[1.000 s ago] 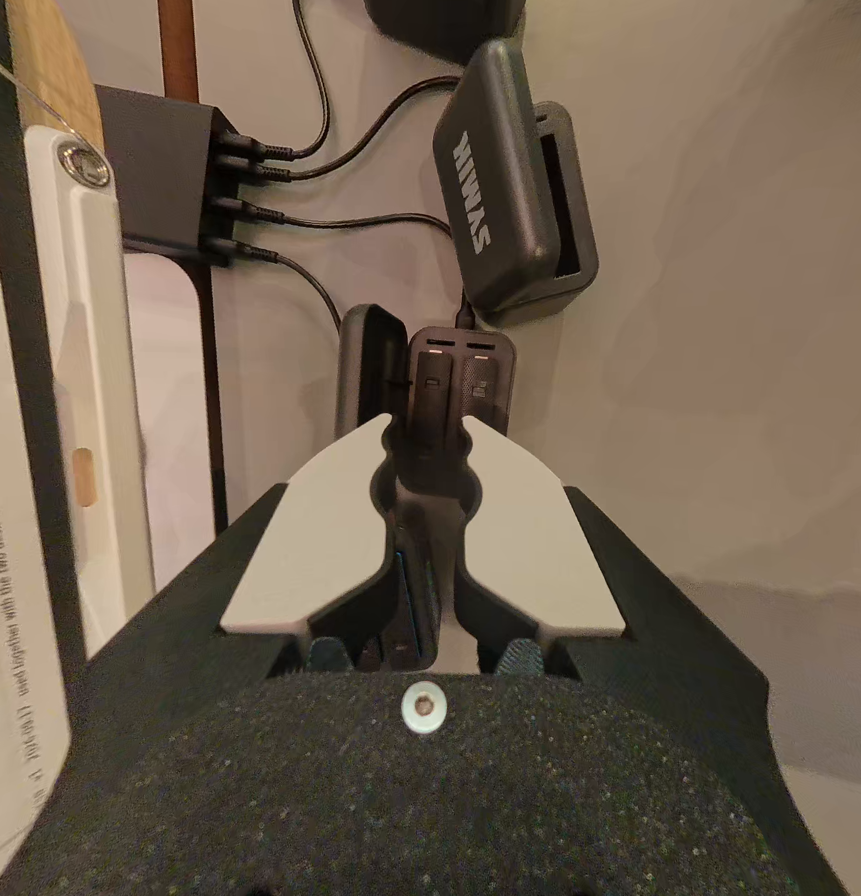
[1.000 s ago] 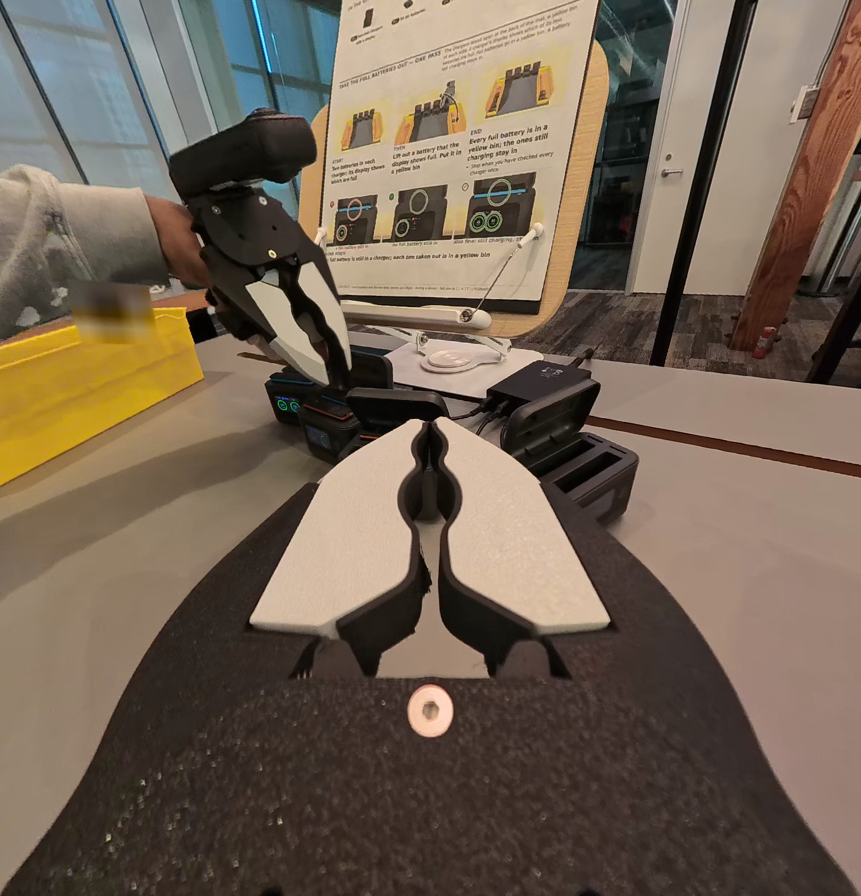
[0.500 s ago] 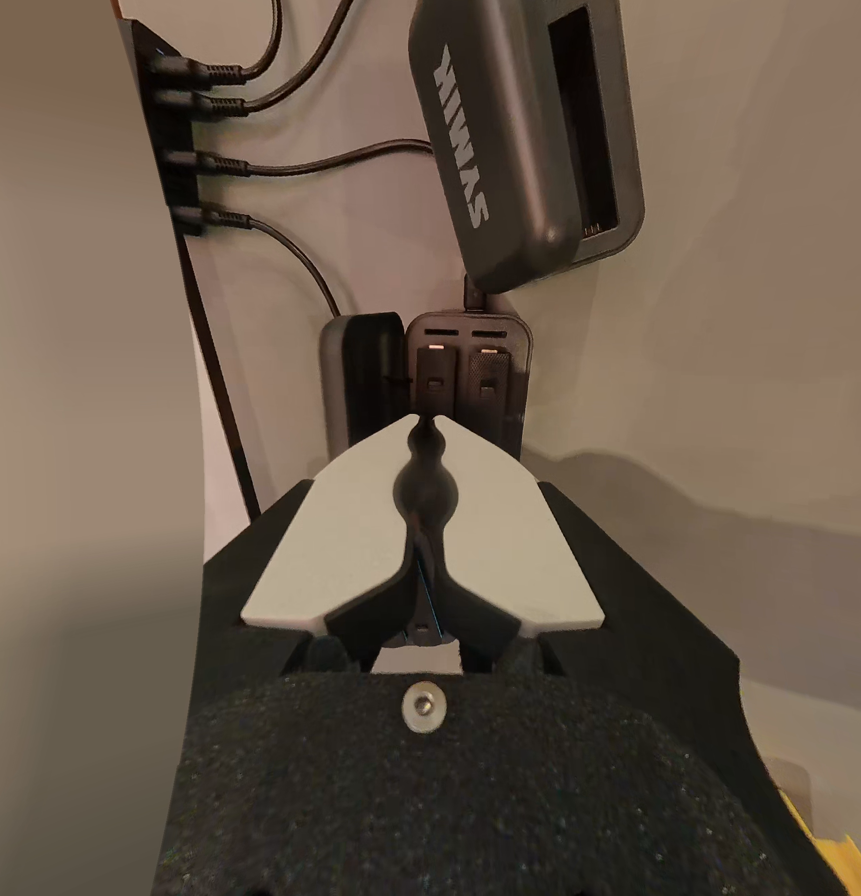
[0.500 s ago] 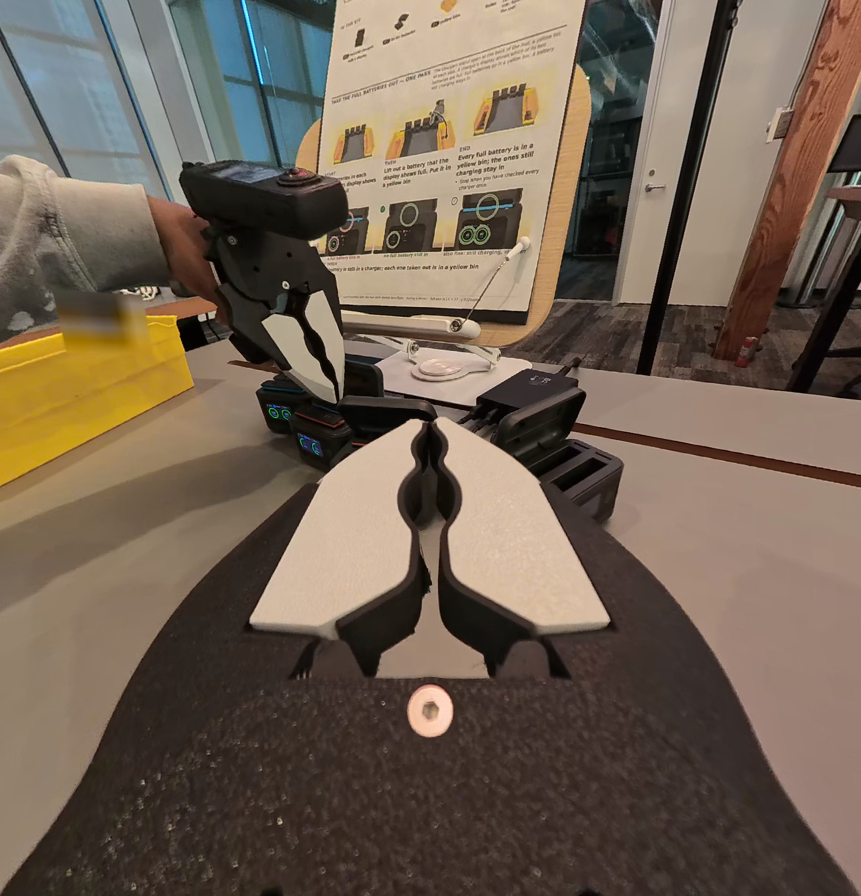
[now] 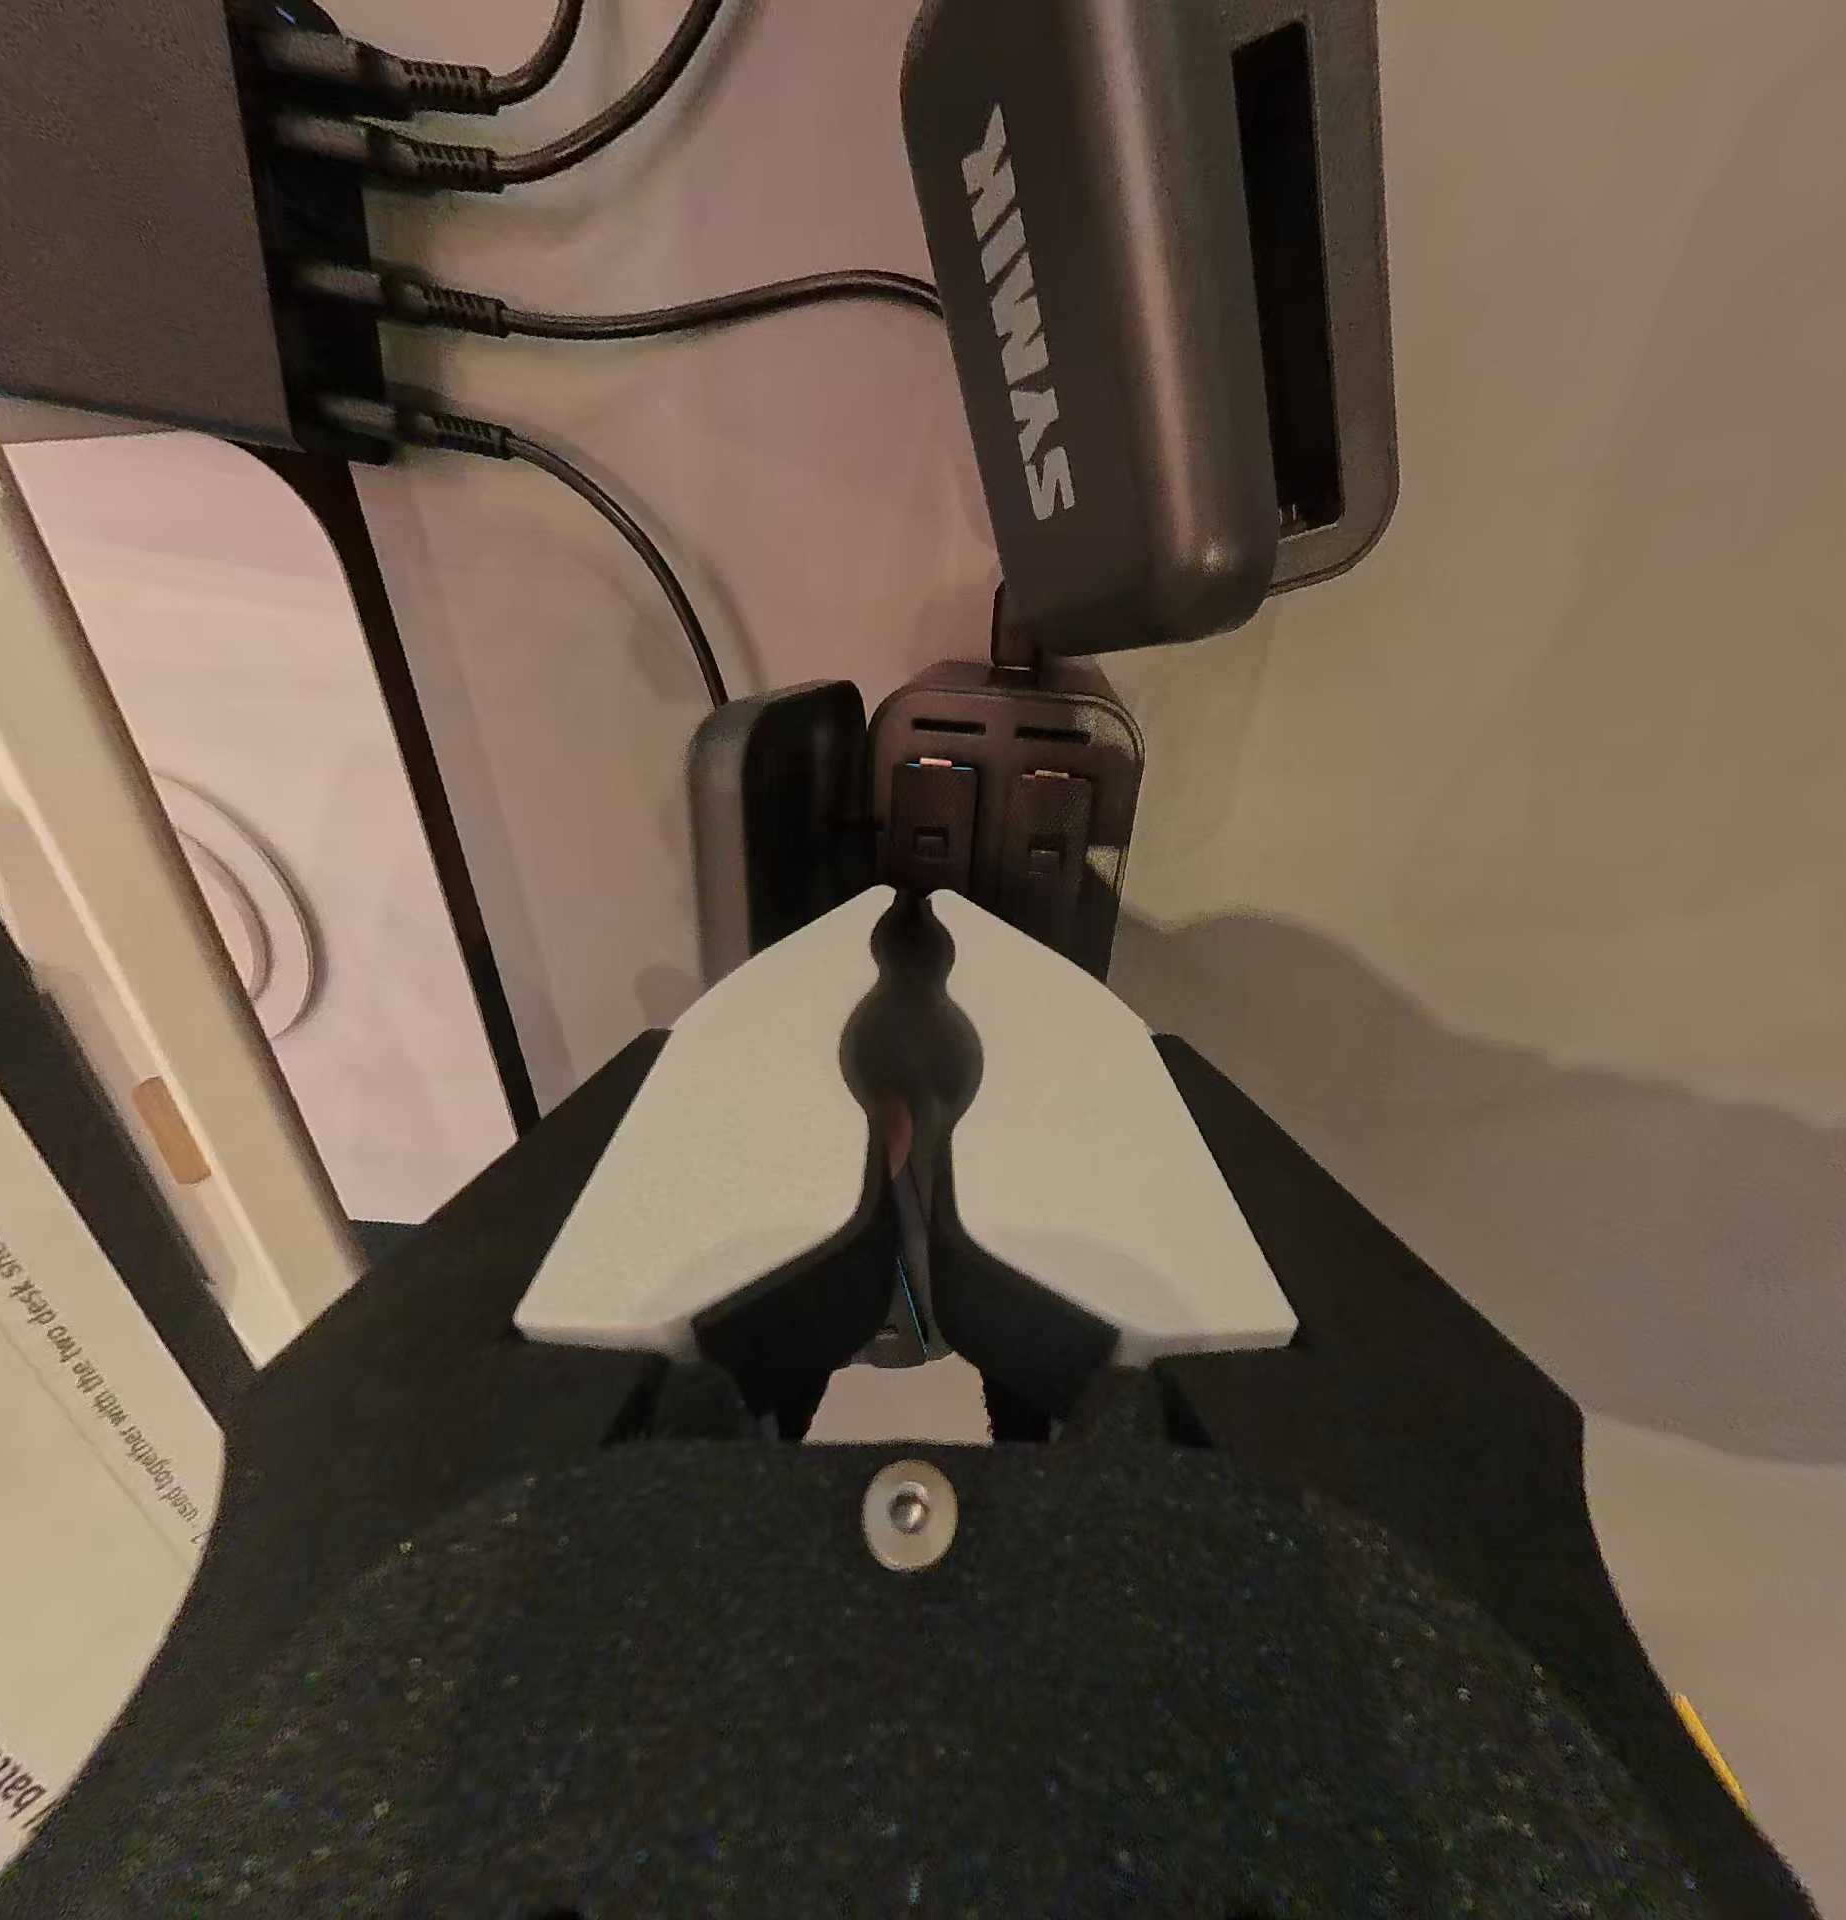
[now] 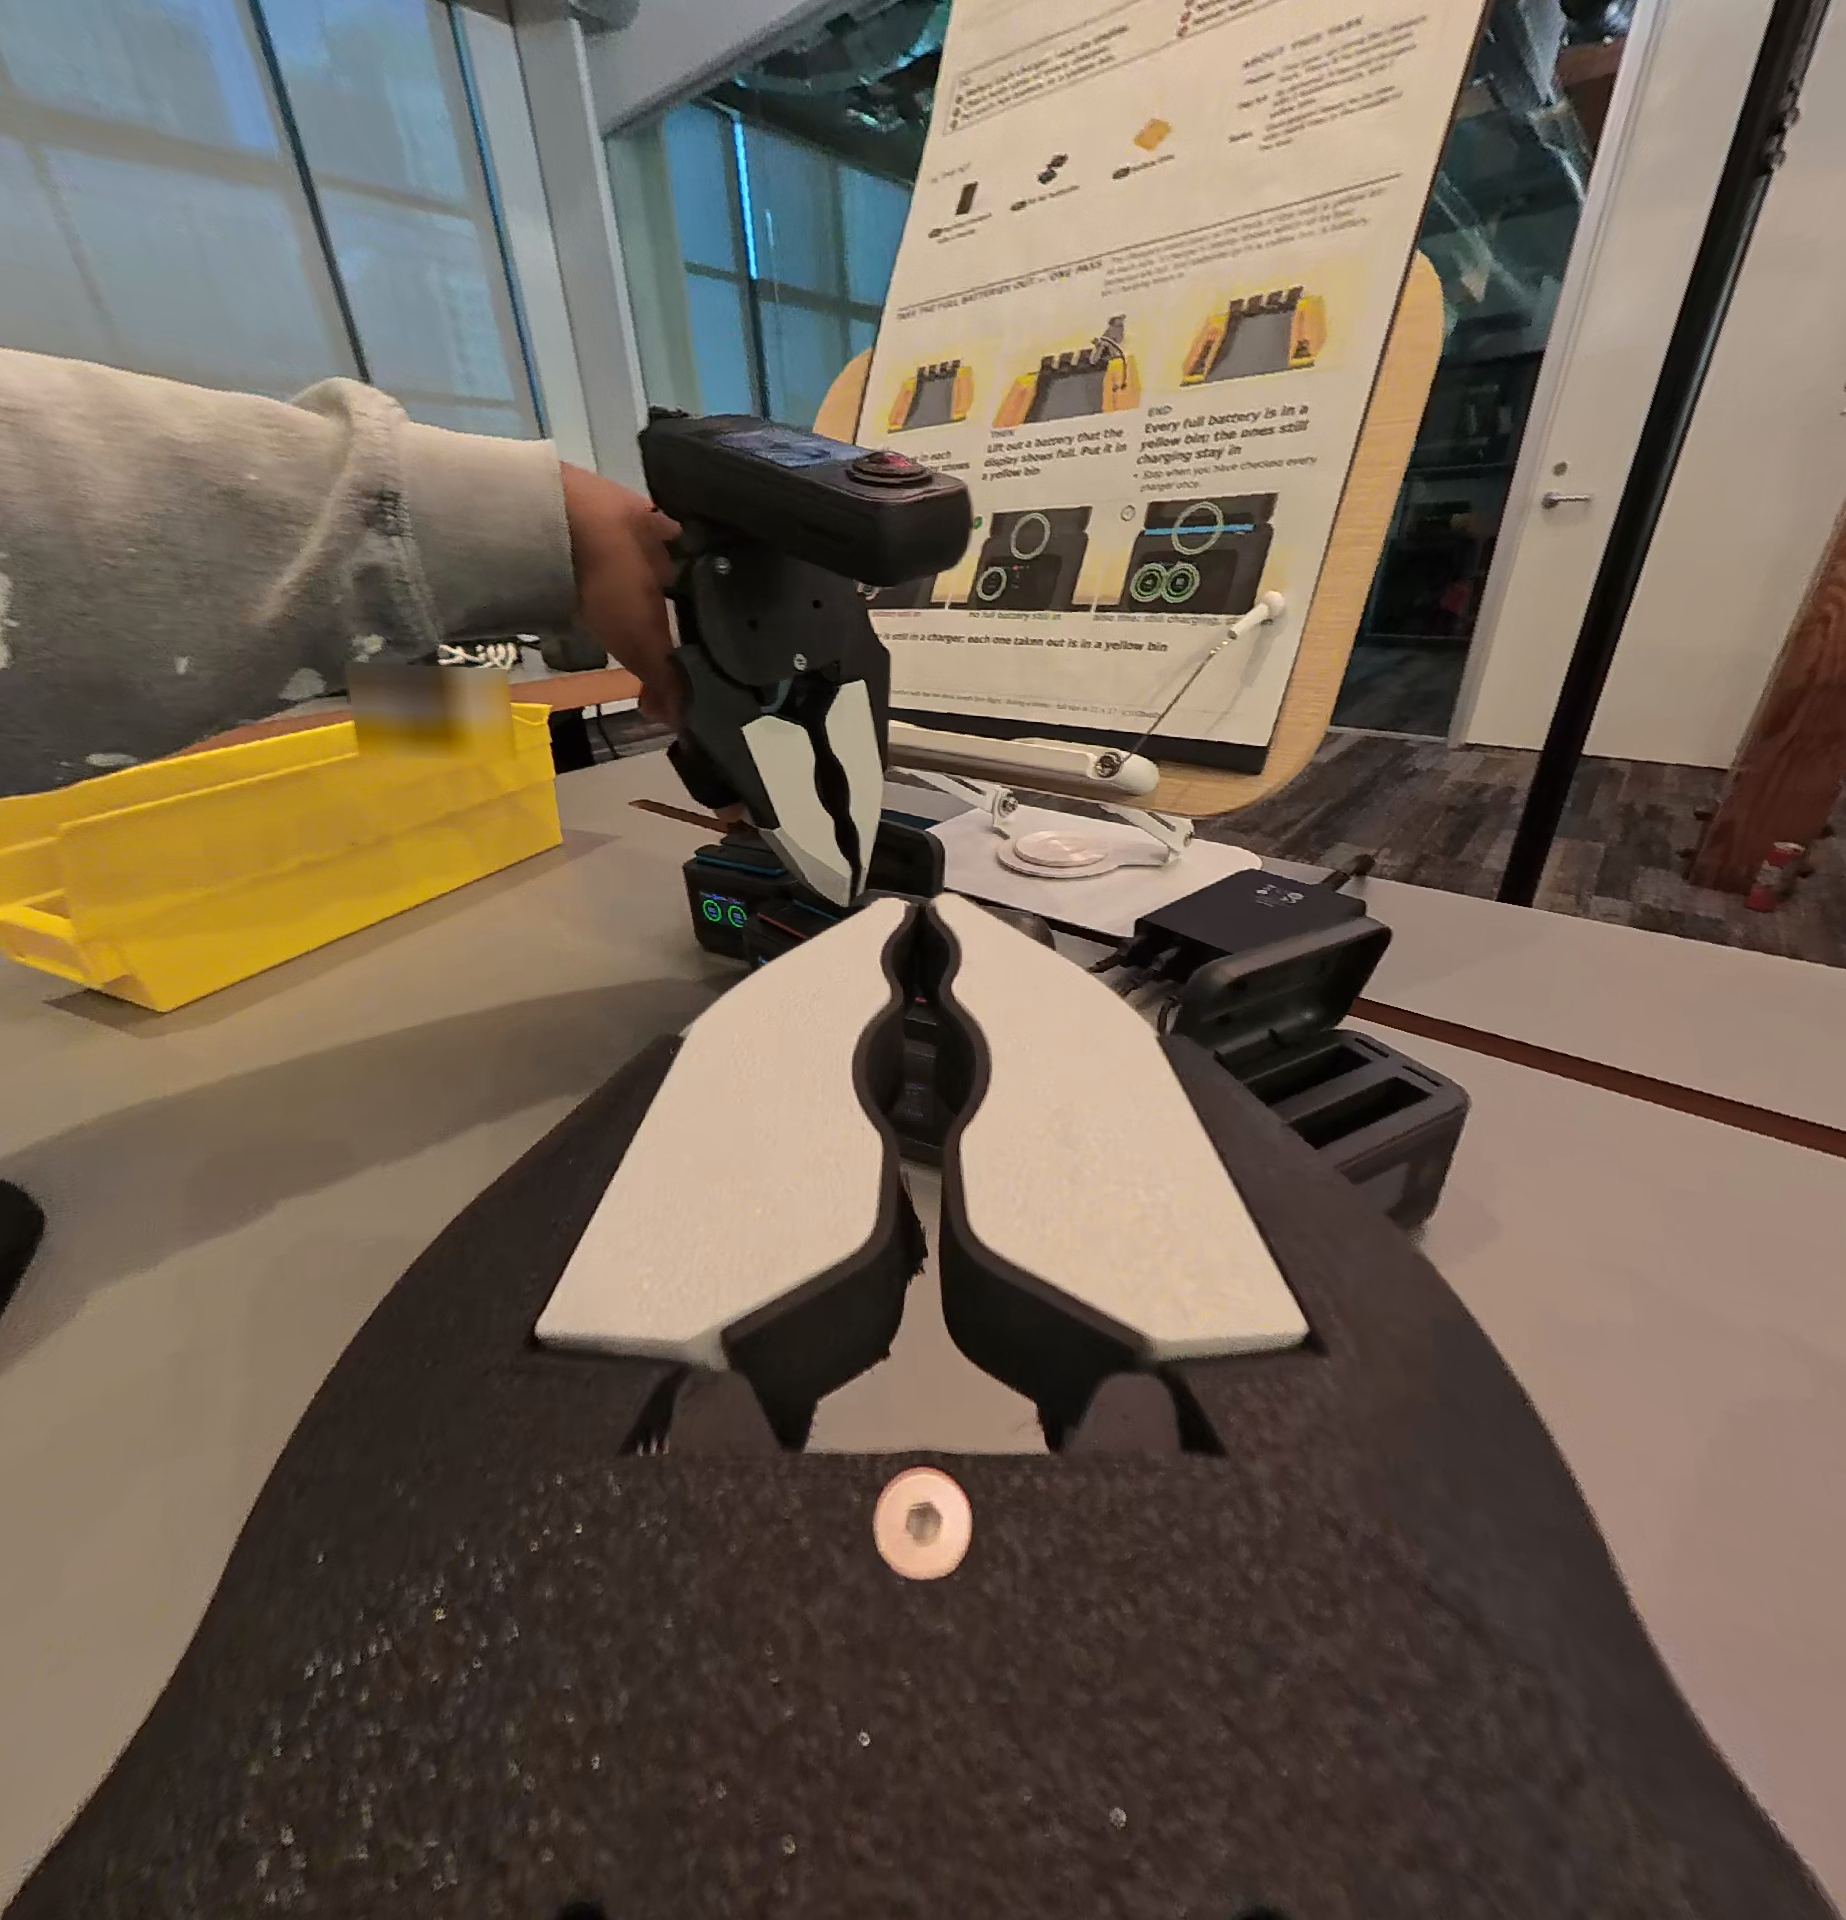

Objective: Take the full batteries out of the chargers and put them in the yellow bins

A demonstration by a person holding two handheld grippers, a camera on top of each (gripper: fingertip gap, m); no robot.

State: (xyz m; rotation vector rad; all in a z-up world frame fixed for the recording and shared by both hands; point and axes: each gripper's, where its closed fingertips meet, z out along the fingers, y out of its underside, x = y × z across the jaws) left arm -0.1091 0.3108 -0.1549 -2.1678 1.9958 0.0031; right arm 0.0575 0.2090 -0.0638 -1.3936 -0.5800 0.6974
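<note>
In the left wrist view my left gripper (image 5: 908,902) points down at the table, jaws shut with nothing seen between them. Just ahead of its tips stands a black charger (image 5: 1106,748) with its lid (image 5: 784,810) open and two batteries (image 5: 934,821) in it. A sliver of another charger shows through the finger gap. In the right wrist view the left gripper (image 6: 846,894) hangs over the chargers with green displays (image 6: 721,914). My right gripper (image 6: 924,909) is shut and empty, low over the table, aimed at them. A yellow bin (image 6: 254,831) sits at the left.
An open empty charger (image 6: 1334,1091) lies right of my right gripper; it also shows in the left wrist view (image 5: 1158,312). A black power hub (image 6: 1251,914) with cables (image 5: 690,312) sits behind. An instruction board (image 6: 1158,364) on a stand is at the back. A sleeved arm (image 6: 275,540) holds the left gripper. Tip to tip, the grippers are about 20 cm apart. My left tips are roughly 4 cm from the black charger (image 5: 1106,748).
My left gripper was open low over a charger one second ago; it has shut and lifted, now more upright. My right gripper has moved closer to the chargers, still shut.
</note>
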